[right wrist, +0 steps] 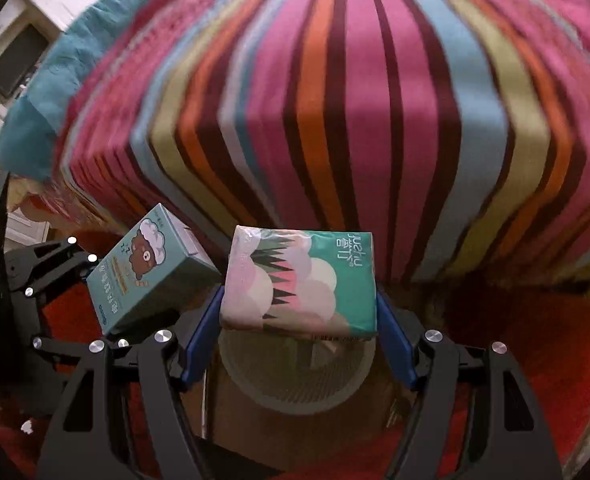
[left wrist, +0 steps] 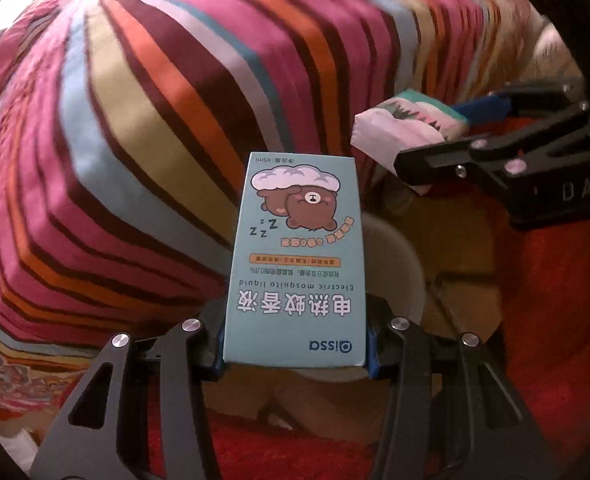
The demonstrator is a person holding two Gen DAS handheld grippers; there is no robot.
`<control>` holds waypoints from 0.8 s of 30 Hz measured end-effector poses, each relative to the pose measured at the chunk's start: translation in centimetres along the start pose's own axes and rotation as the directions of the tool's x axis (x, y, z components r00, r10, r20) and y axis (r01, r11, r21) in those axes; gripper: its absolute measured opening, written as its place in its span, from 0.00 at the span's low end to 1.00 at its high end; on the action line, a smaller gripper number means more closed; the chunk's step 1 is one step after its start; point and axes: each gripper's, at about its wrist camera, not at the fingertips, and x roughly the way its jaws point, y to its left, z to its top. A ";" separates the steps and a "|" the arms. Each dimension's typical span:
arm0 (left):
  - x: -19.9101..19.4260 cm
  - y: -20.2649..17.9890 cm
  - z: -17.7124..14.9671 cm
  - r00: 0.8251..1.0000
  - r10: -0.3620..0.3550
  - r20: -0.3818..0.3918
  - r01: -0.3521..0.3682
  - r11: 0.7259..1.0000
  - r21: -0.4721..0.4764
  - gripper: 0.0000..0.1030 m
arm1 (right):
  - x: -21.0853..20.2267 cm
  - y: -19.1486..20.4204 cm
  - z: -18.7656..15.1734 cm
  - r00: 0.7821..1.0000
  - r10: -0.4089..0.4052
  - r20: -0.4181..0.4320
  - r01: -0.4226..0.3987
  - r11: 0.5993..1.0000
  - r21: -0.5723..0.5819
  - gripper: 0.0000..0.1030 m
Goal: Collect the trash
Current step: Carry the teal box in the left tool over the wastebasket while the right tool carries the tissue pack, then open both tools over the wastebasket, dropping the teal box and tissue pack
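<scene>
Left gripper (left wrist: 297, 354), lower centre of its frame, had jaws clamped tight on a light-blue cardboard mosquito-liquid box (left wrist: 297, 264) with a cartoon bear. Right gripper (right wrist: 299, 320), lower centre of its view, had jaws partly open but pinching a soft green-and-pink plastic tissue pack (right wrist: 301, 282). A pale round mesh waste bin (right wrist: 295, 376) sat directly beneath the pack, beside the striped multicolour bedcover (right wrist: 375, 100). Risk: the two items hung close together, so they could collide on release, bounce off the bin's rim and land on the red carpet (right wrist: 535, 340).
</scene>
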 end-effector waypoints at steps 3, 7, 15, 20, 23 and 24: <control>2.3 -0.5 -0.2 0.997 -0.010 -0.082 0.012 1.000 0.024 0.46 | 2.6 -0.9 -0.4 0.995 -0.002 -0.095 0.007 0.999 0.053 0.66; 5.2 -0.8 -0.1 0.985 -0.034 -0.170 0.041 0.998 0.037 0.46 | 5.6 -1.7 0.0 0.979 -0.011 -0.205 0.029 0.996 0.088 0.66; 11.1 0.2 0.1 0.926 -0.133 -0.354 0.129 0.991 -0.035 0.46 | 11.7 -2.6 -0.1 0.916 0.000 -0.402 0.067 0.986 0.152 0.66; 13.8 0.9 -0.3 0.873 -0.197 -0.445 0.168 0.980 -0.105 0.46 | 14.3 -3.5 -2.1 0.880 0.031 -0.474 0.092 0.968 0.235 0.66; 14.8 0.5 -0.7 0.847 -0.217 -0.485 0.178 0.976 -0.127 0.46 | 15.6 -3.7 -2.9 0.860 0.073 -0.505 0.088 0.954 0.288 0.66; 15.1 0.5 -0.8 0.841 -0.219 -0.494 0.177 0.976 -0.130 0.47 | 15.8 -3.9 -3.1 0.856 0.081 -0.510 0.088 0.950 0.298 0.66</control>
